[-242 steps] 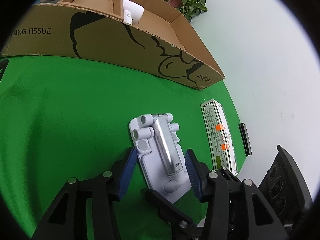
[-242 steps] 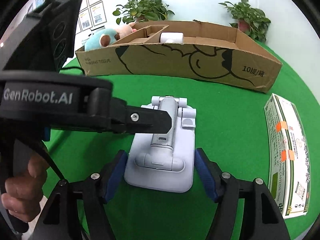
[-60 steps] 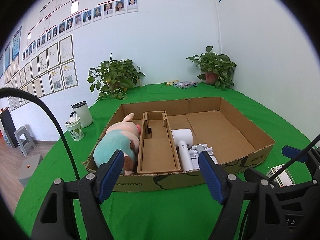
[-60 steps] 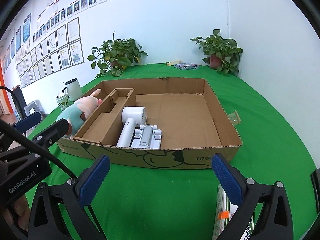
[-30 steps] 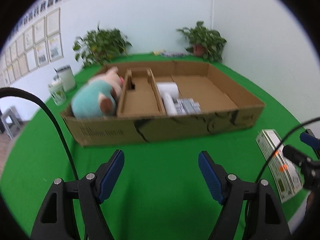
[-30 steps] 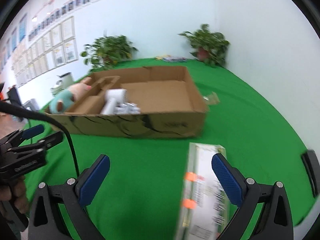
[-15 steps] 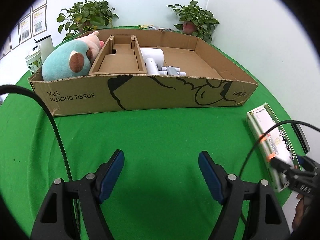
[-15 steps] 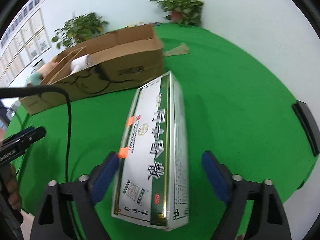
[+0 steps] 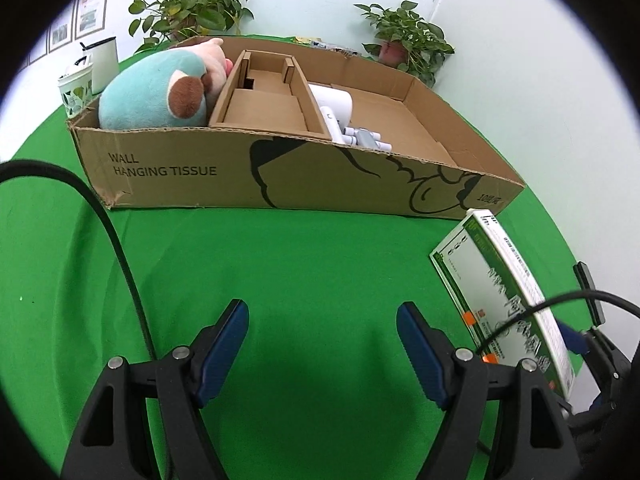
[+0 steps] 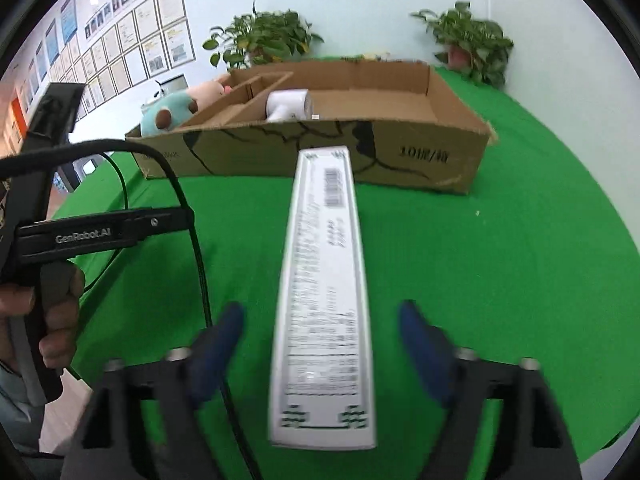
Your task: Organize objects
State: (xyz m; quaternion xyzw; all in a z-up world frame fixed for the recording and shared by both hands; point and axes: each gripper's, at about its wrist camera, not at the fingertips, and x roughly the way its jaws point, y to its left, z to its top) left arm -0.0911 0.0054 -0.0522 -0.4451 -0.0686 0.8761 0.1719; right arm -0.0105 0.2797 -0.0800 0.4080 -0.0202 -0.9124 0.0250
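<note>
Lying on green cloth (image 10: 480,280), long white-and-green printed carton (image 10: 324,308).

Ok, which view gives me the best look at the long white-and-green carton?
The left wrist view: the long white-and-green carton is sharp there, on its edge on the green cloth, orange tags visible. The right wrist view shows it centred between the open right gripper but motion-blurred.

Long white carton (image 10: 324,304), green-trimmed, printed with text and a barcode; resting on one long face on the green bench (image 10: 500,280), far end pointing toward and lying near the front wall of the cardboard box (image 9: 280,184). Inside the box: teal-and-pink plush toy (image 9: 160,98) at the left end, cardboard insert (image 9: 264,108) beside it, then white hair dryer (image 9: 334,106) and grey-white stand (image 9: 366,138).
</note>
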